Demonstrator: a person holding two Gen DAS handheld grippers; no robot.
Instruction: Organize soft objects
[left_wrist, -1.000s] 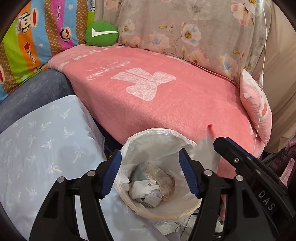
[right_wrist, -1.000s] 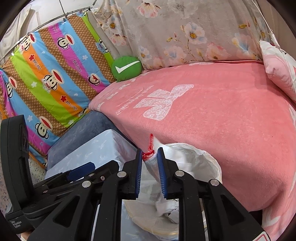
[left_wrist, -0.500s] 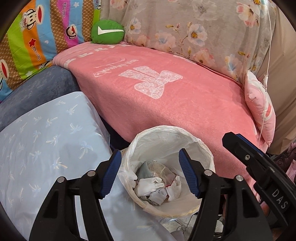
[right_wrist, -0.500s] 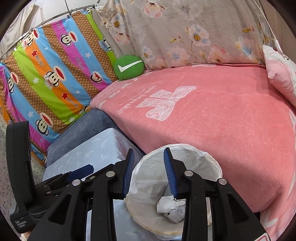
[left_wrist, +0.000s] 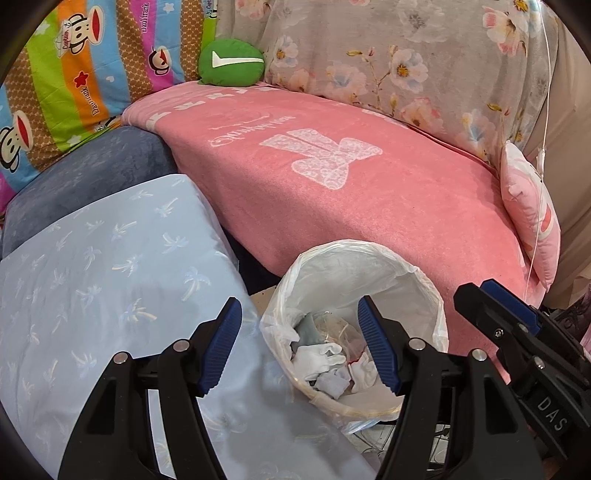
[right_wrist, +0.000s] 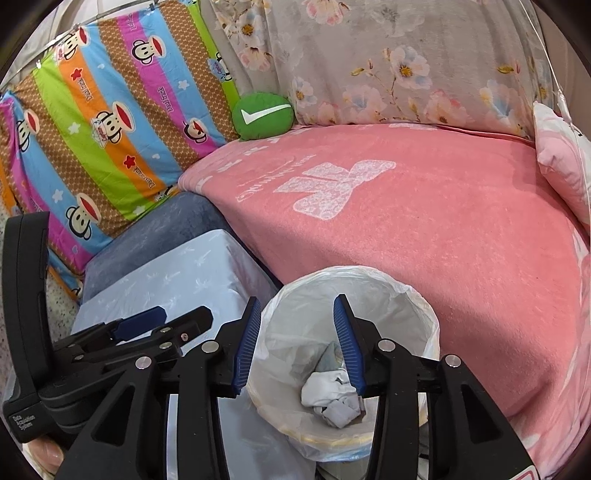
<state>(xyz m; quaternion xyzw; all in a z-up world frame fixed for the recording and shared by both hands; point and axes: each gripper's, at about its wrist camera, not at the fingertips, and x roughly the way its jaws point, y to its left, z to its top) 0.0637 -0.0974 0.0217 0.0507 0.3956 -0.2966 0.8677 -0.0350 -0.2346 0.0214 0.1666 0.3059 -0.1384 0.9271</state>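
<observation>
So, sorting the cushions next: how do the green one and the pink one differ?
The green cushion is round, with a white tick mark; the pink cushion is longer and paler. The green cushion sits at the pink blanket's back left corner, the pink cushion at its right end. Both lean against the sofa's covering.

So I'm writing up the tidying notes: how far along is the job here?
Done: crumpled white cloths lie in the lined bin. In hand: nothing; the right gripper is opening over the bin with nothing between its jaws, and the left gripper is open and empty. Possibly left: the green cushion and the pink pillow on the pink blanket.
</observation>
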